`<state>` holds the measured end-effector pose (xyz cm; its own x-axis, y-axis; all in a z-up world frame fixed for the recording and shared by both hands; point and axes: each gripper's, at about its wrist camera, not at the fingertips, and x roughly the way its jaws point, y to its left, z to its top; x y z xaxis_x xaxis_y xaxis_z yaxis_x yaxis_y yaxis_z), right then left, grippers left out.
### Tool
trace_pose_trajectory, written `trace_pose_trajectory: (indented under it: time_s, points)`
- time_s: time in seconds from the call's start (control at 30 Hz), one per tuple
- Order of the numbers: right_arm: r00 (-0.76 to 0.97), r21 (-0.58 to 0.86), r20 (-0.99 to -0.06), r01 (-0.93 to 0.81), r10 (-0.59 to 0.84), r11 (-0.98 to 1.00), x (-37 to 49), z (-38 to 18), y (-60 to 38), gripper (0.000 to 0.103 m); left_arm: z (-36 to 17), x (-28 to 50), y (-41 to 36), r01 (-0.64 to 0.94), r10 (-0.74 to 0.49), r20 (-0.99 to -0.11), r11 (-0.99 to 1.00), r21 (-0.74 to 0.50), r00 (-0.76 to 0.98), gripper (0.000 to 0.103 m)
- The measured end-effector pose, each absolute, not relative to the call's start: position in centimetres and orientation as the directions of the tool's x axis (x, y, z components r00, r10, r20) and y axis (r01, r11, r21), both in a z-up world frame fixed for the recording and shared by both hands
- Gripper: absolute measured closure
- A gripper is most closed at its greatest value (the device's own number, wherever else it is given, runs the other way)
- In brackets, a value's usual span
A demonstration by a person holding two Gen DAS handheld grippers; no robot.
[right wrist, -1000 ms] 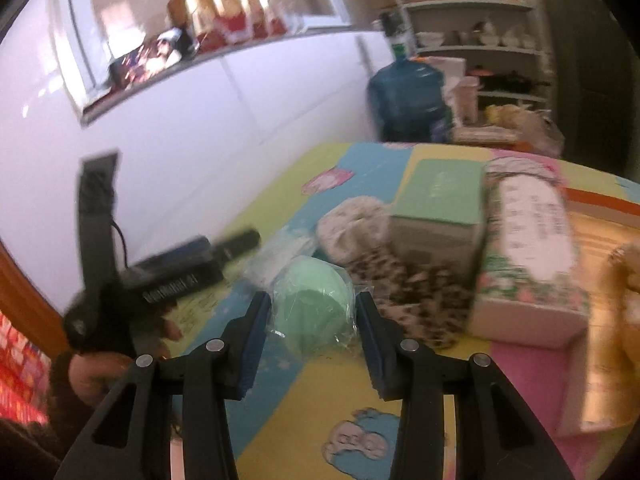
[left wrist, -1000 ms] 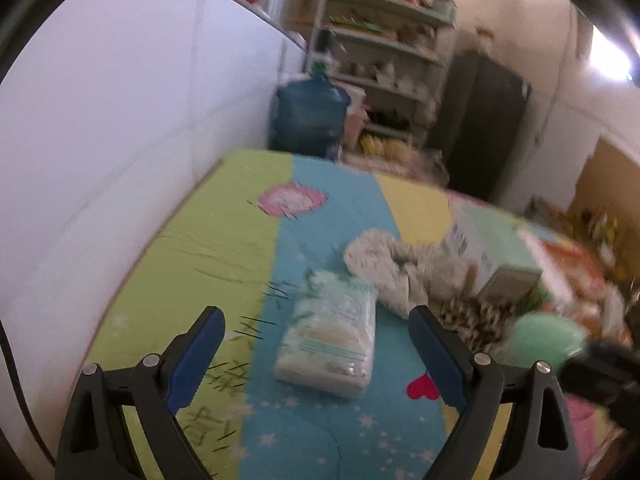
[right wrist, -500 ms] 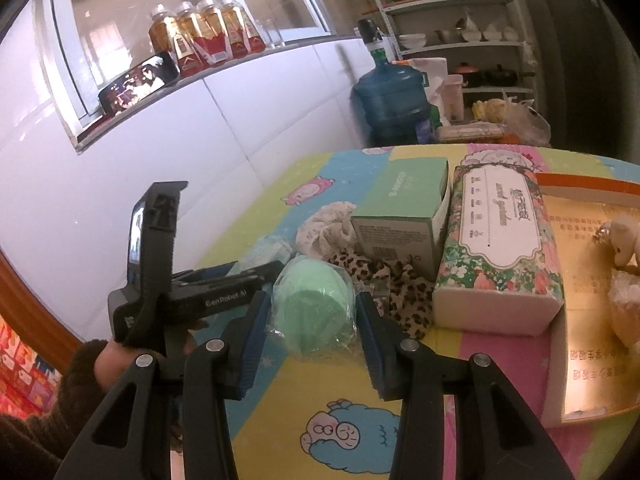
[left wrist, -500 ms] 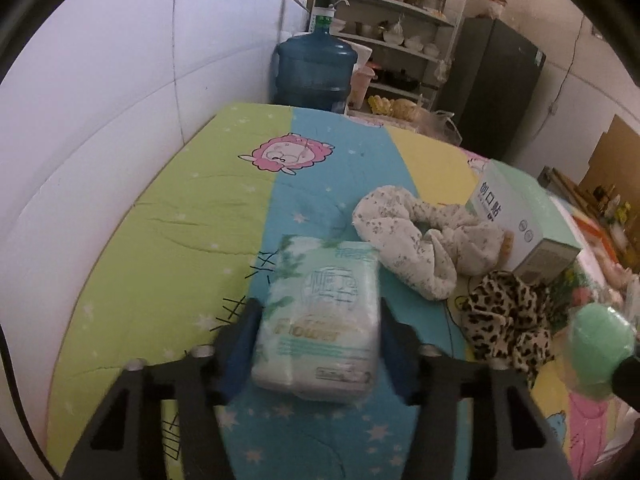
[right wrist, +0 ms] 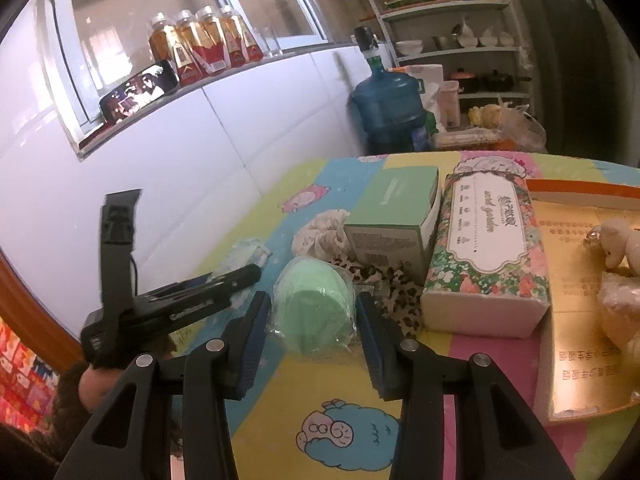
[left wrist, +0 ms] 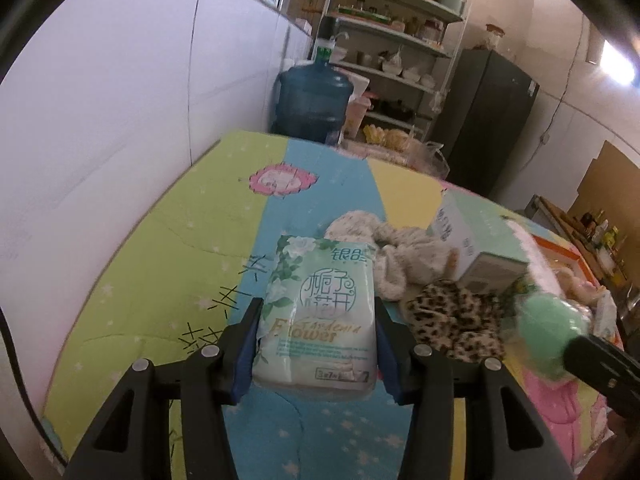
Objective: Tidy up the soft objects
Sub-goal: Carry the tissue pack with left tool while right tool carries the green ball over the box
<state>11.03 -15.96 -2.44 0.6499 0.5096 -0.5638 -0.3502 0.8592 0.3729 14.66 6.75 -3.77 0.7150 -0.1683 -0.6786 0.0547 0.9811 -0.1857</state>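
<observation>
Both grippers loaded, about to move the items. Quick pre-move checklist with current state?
1. Left gripper shut on the tissue pack, jaws pressing both sides: ok.
2. Right gripper shut on the green wrapped ball: ok.
3. Tissue pack lifted clear of the mat: cannot tell, its underside is hidden.
4. Loose plastic wrap around the ball sits in the grip, might slip: cannot tell.
5. Space between the two grippers: not ok, the ball shows close at the left camera's right edge.
6. Leopard scrunchie and cream scrunchie free of both jaws: ok.
</observation>
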Motion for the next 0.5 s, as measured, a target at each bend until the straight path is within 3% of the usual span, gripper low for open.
trace_pose_trajectory:
  time_s: [0.5]
  points:
    - [0.704, 0.359, -0.528, -0.322, 0.475, 0.876, 8.4, -0.8, -18.2, 0.058, -0.3, 10.9, 2.4, 0.131, -0.207, -0.61, 0.977, -0.166, 0.765, 0.052]
